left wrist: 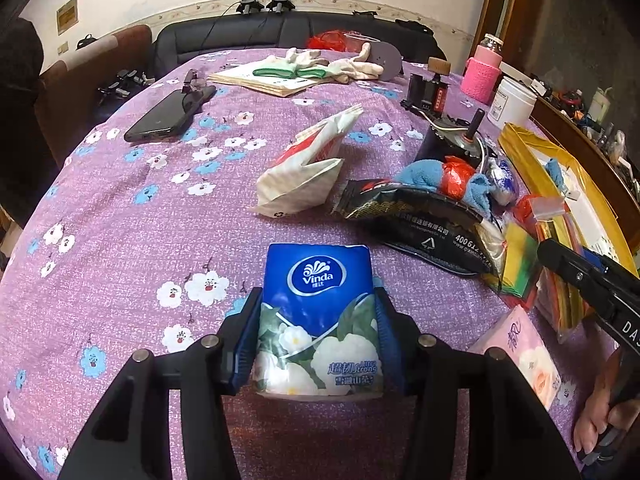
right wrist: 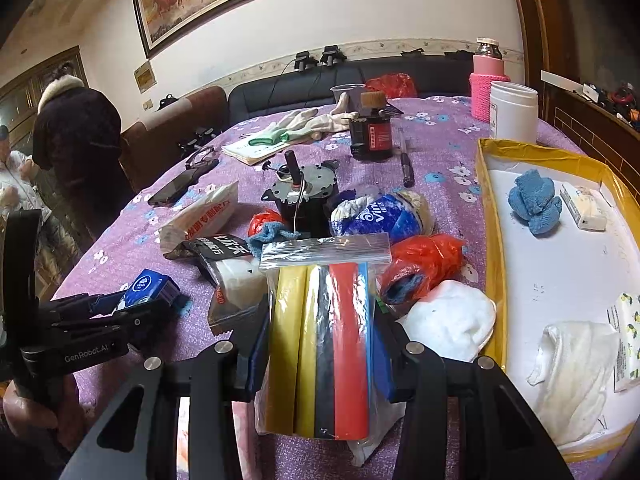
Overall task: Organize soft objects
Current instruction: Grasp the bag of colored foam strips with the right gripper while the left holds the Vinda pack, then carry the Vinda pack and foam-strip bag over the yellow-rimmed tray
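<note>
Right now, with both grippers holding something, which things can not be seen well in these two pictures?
- Zip bag of coloured sheets, right wrist view: its lower end is hidden behind the right gripper.
- Vinda tissue pack, left wrist view: its base is hidden by the left gripper.
- Pink packet, left wrist view: partly covered by the gripper frame.
- Yellow-rimmed tray, right wrist view: far side cut by the picture edge.

The left tool (left wrist: pixel 318 334) is seen at the lower middle of its own frame, jaws clamped. The right tool (right wrist: pixel 322 344) is likewise clamped, angled downward, with a hand (left wrist: pixel 604 420) gripped around its handle at lower right.
</note>
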### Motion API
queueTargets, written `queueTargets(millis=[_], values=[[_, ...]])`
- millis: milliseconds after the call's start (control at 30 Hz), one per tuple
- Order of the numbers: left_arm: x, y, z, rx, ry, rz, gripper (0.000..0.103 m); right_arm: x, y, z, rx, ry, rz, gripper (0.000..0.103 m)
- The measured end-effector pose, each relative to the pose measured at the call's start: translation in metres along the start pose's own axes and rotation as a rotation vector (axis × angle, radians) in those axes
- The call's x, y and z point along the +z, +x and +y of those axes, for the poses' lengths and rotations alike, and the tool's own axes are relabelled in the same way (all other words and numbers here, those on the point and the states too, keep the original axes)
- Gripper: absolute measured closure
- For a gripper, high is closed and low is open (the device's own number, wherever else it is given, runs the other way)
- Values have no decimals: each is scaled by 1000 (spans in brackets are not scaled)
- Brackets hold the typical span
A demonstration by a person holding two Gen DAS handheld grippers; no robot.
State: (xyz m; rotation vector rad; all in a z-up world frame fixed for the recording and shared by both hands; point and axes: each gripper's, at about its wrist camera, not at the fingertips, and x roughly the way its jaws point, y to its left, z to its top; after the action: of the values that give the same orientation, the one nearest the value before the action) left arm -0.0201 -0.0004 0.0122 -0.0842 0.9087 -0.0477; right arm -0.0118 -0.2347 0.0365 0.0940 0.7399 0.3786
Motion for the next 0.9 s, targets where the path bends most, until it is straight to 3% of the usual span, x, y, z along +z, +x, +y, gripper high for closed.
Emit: queueTargets(millis=[900], values=[[-1, -8, 4, 10, -26, -31, 52, 1, -2, 2, 13, 5, -7, 57]])
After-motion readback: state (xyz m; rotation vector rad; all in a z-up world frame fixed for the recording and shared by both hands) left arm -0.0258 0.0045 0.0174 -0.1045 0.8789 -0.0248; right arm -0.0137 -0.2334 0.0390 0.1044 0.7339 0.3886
